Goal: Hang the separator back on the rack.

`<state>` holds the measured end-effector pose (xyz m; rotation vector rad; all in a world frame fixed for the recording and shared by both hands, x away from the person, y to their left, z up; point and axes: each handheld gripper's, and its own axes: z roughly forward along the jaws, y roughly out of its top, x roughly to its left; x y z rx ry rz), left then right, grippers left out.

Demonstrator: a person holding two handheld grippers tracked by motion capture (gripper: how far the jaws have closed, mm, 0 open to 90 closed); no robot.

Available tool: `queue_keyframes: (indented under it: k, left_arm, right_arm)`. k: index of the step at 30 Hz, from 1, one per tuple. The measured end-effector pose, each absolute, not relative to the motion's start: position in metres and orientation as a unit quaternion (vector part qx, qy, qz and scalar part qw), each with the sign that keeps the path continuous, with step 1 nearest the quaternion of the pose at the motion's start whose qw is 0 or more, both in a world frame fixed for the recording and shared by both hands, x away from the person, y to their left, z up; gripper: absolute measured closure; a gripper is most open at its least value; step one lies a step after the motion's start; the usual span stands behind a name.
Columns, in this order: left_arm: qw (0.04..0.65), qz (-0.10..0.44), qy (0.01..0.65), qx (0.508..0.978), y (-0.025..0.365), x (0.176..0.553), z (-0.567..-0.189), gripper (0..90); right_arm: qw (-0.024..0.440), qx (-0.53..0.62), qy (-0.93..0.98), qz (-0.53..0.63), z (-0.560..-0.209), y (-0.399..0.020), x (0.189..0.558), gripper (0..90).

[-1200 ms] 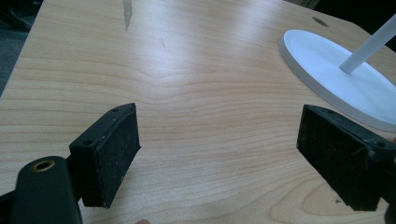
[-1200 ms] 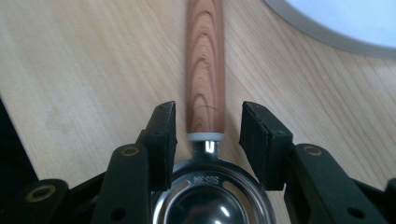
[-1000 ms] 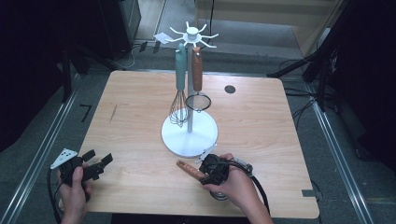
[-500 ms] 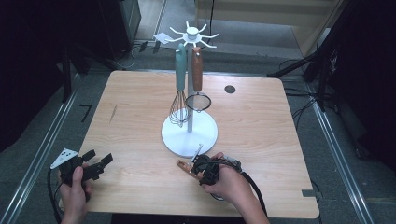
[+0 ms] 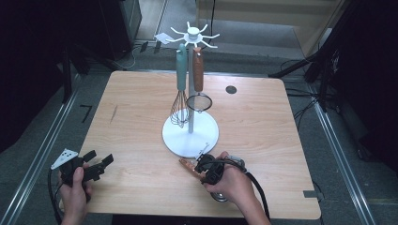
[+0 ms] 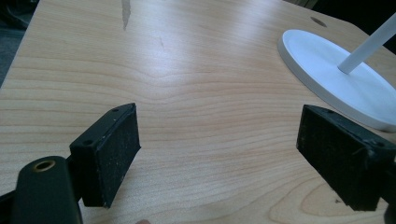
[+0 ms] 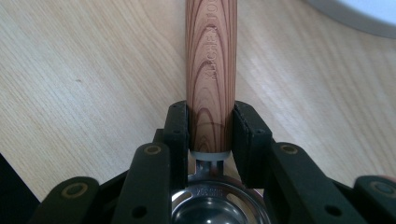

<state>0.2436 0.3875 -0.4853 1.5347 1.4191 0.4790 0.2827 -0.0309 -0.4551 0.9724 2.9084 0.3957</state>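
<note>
My right gripper (image 7: pixel 211 135) is shut on the wooden handle (image 7: pixel 211 70) of a utensil lying on the table; its jaws have just been closing on it. The utensil's metal bowl (image 7: pixel 218 211) sits just behind the pads. In the high view this gripper (image 5: pixel 206 169) is at the table's front centre, with the handle (image 5: pixel 187 165) pointing left, near the white stand's base (image 5: pixel 190 136). My left gripper (image 5: pixel 101 161) rests at the front left corner, open, nothing between its pads (image 6: pixel 112 149).
The white stand (image 6: pixel 336 79) holds a teal-handled whisk (image 5: pixel 180 70) and a brown-handled strainer (image 5: pixel 199 75) on its hooks. The wooden table (image 5: pixel 136 117) has a dark round hole (image 5: pixel 230 89) at the back right. Black cables trail off the front edge.
The right jaws have closed onto the wooden handle, and the right hand has turned slightly over it. The left gripper has kept still.
</note>
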Motion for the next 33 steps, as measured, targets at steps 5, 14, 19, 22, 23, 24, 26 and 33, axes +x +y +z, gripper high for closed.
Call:
queue_keyframes:
  k: [5, 14, 19, 22, 23, 24, 26, 33]
  left_arm:
    - [0.477, 0.198, 0.581, 0.629, 0.387, 0.243, -0.485, 13.7]
    - [0.477, 0.204, 0.578, 0.630, 0.386, 0.243, -0.485, 12.0]
    - [0.477, 0.208, 0.573, 0.633, 0.385, 0.242, -0.484, 9.5]
    - [0.470, 0.216, 0.569, 0.640, 0.383, 0.242, -0.484, 6.8]
    - [0.466, 0.218, 0.568, 0.642, 0.382, 0.242, -0.484, 5.4]
    - [0.464, 0.222, 0.566, 0.644, 0.381, 0.242, -0.484, 3.2]
    - [0.461, 0.228, 0.561, 0.648, 0.379, 0.241, -0.483, 1.2]
    - [0.441, 0.245, 0.552, 0.664, 0.373, 0.240, -0.482, 0.0]
  right_arm:
    - [0.043, 0.335, 0.924, 0.178, -0.443, -0.047, 0.283, 71.0]
    - [0.072, 0.363, 0.900, 0.231, -0.432, -0.076, 0.287, 71.0]
    - [0.090, 0.368, 0.891, 0.251, -0.429, -0.084, 0.288, 71.0]
    - [0.095, 0.375, 0.884, 0.263, -0.427, -0.089, 0.288, 71.0]
    - [0.099, 0.377, 0.882, 0.266, -0.427, -0.091, 0.289, 71.0]
    - [0.101, 0.379, 0.878, 0.272, -0.426, -0.094, 0.289, 71.0]
    - [0.105, 0.383, 0.874, 0.281, -0.426, -0.099, 0.290, 71.0]
    - [0.114, 0.406, 0.851, 0.314, -0.423, -0.118, 0.293, 71.0]
